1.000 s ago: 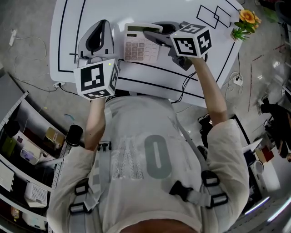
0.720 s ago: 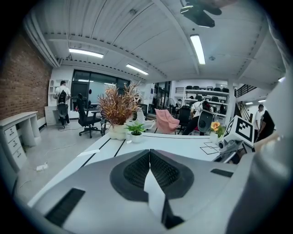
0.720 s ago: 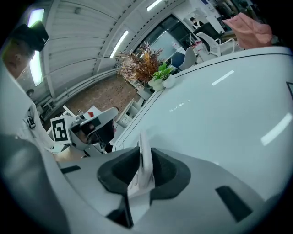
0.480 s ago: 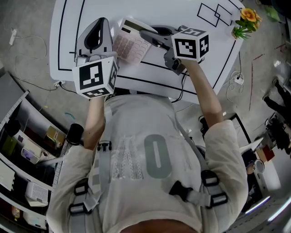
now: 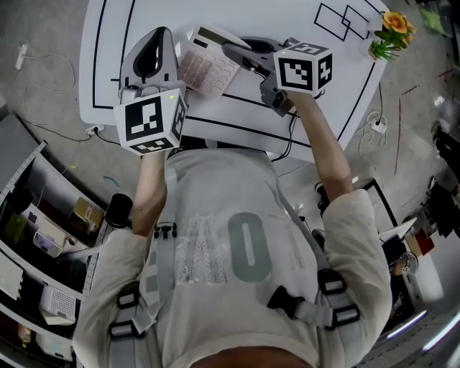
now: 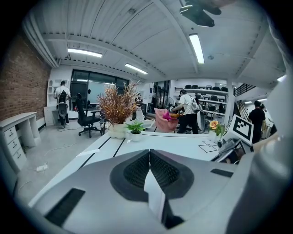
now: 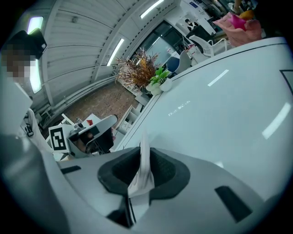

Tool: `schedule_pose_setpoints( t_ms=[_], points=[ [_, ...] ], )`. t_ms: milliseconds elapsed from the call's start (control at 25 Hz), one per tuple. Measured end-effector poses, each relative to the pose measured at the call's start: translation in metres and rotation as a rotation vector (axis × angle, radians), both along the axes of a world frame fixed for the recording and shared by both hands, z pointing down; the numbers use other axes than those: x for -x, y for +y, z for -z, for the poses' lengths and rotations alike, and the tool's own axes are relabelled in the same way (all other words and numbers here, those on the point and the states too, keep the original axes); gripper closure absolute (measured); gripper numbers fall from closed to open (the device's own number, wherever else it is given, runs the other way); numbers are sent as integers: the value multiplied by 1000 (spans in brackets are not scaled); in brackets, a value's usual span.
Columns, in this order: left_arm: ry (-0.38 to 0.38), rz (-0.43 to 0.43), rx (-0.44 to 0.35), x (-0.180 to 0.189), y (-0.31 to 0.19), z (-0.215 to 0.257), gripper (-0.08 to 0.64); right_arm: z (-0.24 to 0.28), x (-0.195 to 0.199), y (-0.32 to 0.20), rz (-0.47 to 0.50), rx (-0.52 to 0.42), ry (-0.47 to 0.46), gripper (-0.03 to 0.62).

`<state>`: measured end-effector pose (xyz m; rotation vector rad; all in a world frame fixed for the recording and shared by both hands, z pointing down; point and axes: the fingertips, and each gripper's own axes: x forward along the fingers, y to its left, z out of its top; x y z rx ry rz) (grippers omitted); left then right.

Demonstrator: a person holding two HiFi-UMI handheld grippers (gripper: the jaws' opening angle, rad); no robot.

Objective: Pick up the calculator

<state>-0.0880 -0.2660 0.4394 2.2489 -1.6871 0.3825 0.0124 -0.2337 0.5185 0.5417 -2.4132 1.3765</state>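
- White tabletop (image 5: 287,21) with black lines is filling the top of the head view, and the calculator (image 5: 205,65) is sitting between my 2 tools. Its long axis is running from the display end, far from me, slanting back toward my left side. The right gripper (image 5: 228,49) is clamping its right edge near the display. The left gripper (image 5: 165,32) is hovering just beside its left edge, touching nothing.
- Looking along the left gripper (image 6: 148,153), I am seeing its pads pressed together with nothing between them, pointing across the bare table (image 6: 183,144).
- Looking along the right gripper (image 7: 145,153), I am seeing the calculator (image 7: 144,171) edge-on as a thin pale slab pinched between nearly closed pads. I am judging that the lift belongs to this hand alone, straight up from the table (image 7: 229,105).
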Motion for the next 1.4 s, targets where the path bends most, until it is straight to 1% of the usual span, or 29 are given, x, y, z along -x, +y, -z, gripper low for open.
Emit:
schedule_pose_setpoints(
  t_ms=[240,360,480,560,640,720,800,920,1040,1160,1280,1400],
  points=[
    [-6,-8,-8,-6,-2,1,538,0,-5,-5,-26,-14,-2,520],
    [-9,-17,-25,-3,0,11,538,12,-8,-12,-68,-63,25,522],
    [-7,-32,-63,0,1,30,538,32,-16,-23,-131,-126,61,523],
    [1,-50,-99,-6,-3,43,538,49,-31,-34,-198,-172,79,523],
    [9,-68,-134,-20,-6,59,538,67,-55,-43,-276,-219,106,523],
    [12,-92,-182,-34,-10,78,538,88,-81,-50,-365,-277,143,523],
    [19,-118,-237,-34,-9,98,538,110,-93,-49,-465,-338,181,523],
    [43,-156,-293,-24,8,125,538,143,-103,-28,-605,-413,231,523],
    [56,-205,-344,-39,18,147,538,177,-138,-5,-751,-511,284,523],
    [63,-244,-378,-53,23,159,538,207,-165,22,-873,-624,369,523],
    [65,-265,-397,-56,32,169,538,233,-172,55,-954,-739,468,523],
    [69,-273,-413,-57,42,176,538,254,-170,83,-1000,-847,536,523]
  ],
)
